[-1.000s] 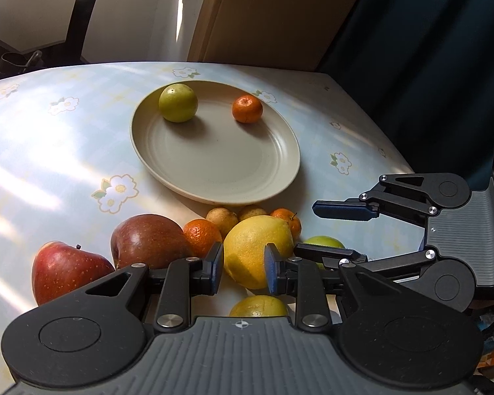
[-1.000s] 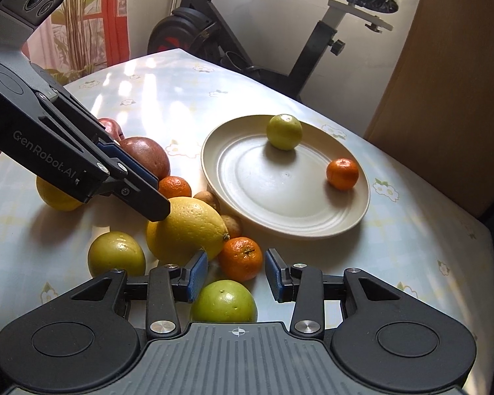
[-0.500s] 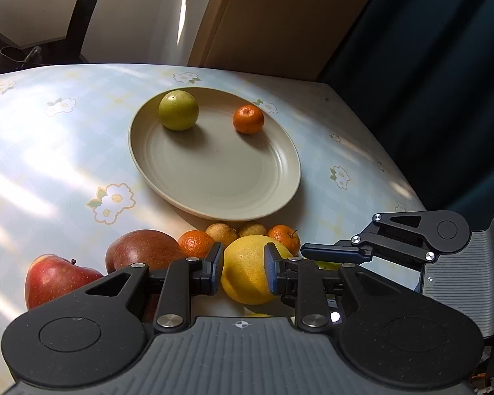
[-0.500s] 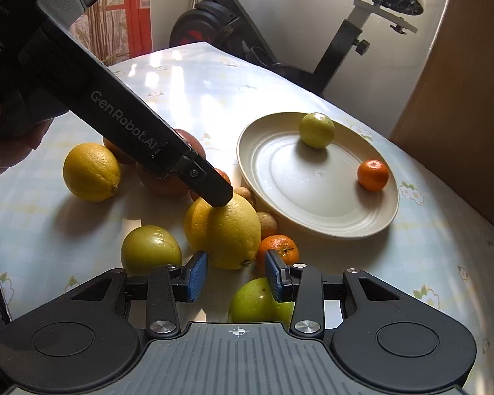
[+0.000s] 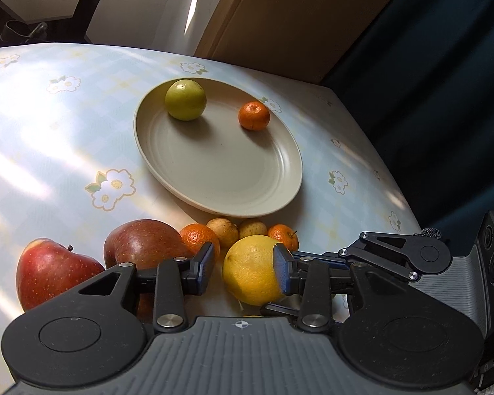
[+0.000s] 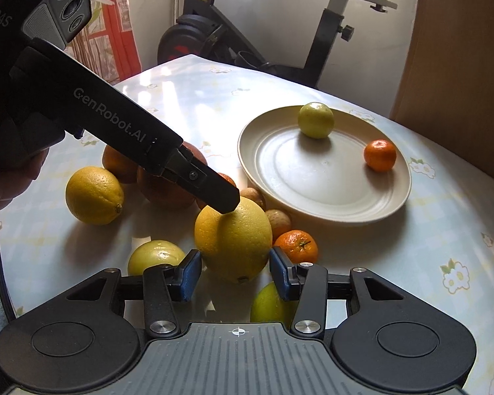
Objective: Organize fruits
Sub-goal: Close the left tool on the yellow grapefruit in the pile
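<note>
A beige plate (image 5: pixel 220 171) (image 6: pixel 329 194) holds a green fruit (image 5: pixel 185 99) (image 6: pixel 315 120) and a small tangerine (image 5: pixel 254 116) (image 6: pixel 379 155). In front of it lie two red apples (image 5: pixel 49 271), tangerines (image 6: pixel 295 246), small brownish fruits (image 5: pixel 225 230) and a large yellow citrus (image 5: pixel 252 270) (image 6: pixel 233 238). My left gripper (image 5: pixel 243 268) is open, its right finger touching the large citrus. My right gripper (image 6: pixel 235 278) is open just in front of the same citrus, its fingers on either side. The left gripper's finger (image 6: pixel 210 187) rests on top of the citrus.
A second yellow citrus (image 6: pixel 94 195), a yellow-green fruit (image 6: pixel 156 256) and a green fruit (image 6: pixel 273 302) lie near the right gripper. The flowered tablecloth (image 5: pixel 49 138) ends at an edge to the right. An exercise bike (image 6: pixel 313 33) stands behind the table.
My left gripper has moved in on the large yellow citrus and opened a little wider around it. My right gripper has shifted left, so the citrus now sits between its fingers.
</note>
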The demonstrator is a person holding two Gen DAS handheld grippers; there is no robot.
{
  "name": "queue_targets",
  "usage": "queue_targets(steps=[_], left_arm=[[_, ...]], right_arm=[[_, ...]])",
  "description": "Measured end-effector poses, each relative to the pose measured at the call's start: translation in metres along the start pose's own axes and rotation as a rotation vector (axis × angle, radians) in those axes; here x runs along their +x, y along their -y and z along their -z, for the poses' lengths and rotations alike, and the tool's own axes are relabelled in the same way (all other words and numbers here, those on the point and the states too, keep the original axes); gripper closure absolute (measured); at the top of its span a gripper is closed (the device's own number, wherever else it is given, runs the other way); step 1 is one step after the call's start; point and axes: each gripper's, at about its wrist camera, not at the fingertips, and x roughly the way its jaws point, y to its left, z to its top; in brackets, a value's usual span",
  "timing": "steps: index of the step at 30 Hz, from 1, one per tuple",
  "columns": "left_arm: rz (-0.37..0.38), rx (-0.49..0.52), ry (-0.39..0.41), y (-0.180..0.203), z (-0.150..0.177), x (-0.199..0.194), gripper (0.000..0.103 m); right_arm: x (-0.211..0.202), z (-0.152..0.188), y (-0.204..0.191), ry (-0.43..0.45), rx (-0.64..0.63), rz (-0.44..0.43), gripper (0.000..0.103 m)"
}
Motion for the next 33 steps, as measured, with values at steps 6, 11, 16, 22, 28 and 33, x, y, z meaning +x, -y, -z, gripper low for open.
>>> queue_targets(steps=[6, 11, 16, 22, 28, 33], left_arm=[[0.033, -0.031, 0.009, -0.004, -0.003, 0.007, 0.060], [0.038, -0.050, -0.003, -0.005, -0.007, 0.008, 0.060], [0.051, -0.097, -0.018, -0.010, -0.009, 0.005, 0.060], [0.065, -0.175, -0.047, -0.015, -0.009, 0.002, 0.060], [-0.001, -0.117, -0.038, -0.003, -0.004, 0.004, 0.060], [-0.018, -0.126, -0.024, 0.001, -0.005, 0.009, 0.060]], right_arm=[[0.000, 0.001, 0.003, 0.011, 0.034, -0.007, 0.062], [0.001, -0.001, 0.003, 0.004, 0.036, -0.015, 0.060], [0.002, -0.001, 0.000, -0.002, 0.026, -0.003, 0.061], [-0.002, 0.002, 0.000, 0.002, 0.051, -0.024, 0.065], [-0.003, 0.003, 0.000, 0.009, 0.069, -0.028, 0.066], [0.000, -0.001, -0.001, -0.002, 0.066, -0.010, 0.063]])
